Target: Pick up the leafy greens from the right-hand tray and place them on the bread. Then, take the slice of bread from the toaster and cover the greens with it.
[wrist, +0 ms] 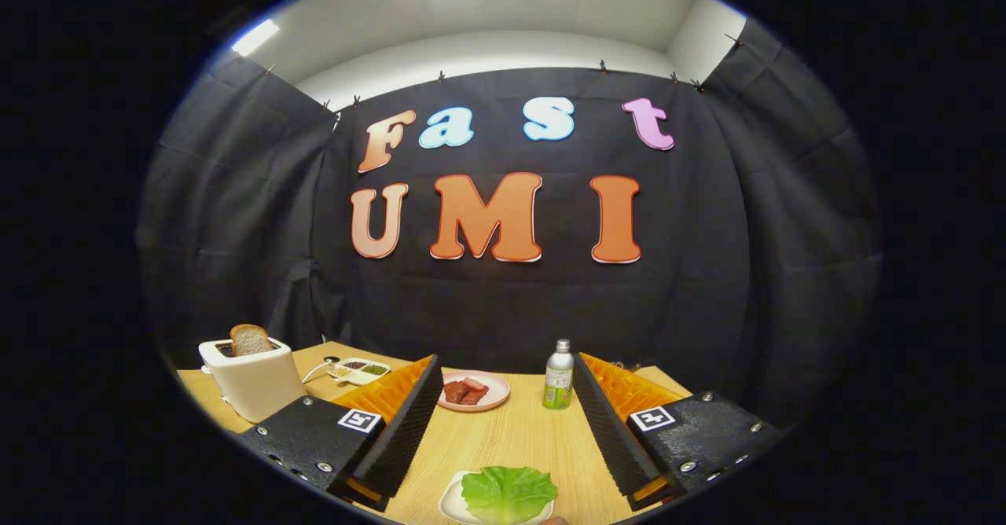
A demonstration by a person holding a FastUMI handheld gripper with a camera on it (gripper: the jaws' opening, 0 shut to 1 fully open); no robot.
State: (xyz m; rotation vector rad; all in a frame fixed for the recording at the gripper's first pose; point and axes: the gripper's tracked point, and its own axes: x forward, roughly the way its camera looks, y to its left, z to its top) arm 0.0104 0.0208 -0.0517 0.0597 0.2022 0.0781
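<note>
**On the wooden surface**

The light wooden surface [511, 435] carries a white toaster [253, 379] with a bread slice [251, 339] standing in its slot. Beside it sits a small divided dish [358, 370], then a pink plate [475, 390] of meat, a bottle [558, 375], and, nearest, a white tray [452, 501] bearing leafy greens [507, 492].

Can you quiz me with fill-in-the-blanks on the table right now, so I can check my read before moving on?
1. The claw is ____, gripping nothing.
2. The lettuce leaf lies on a small white plate between the two ____.
3. A bread slice stands in the white ____.
4. Beyond the fingers, the pink plate of meat slices stands beside a ____.

Missing words: open; fingers; toaster; bottle
</note>
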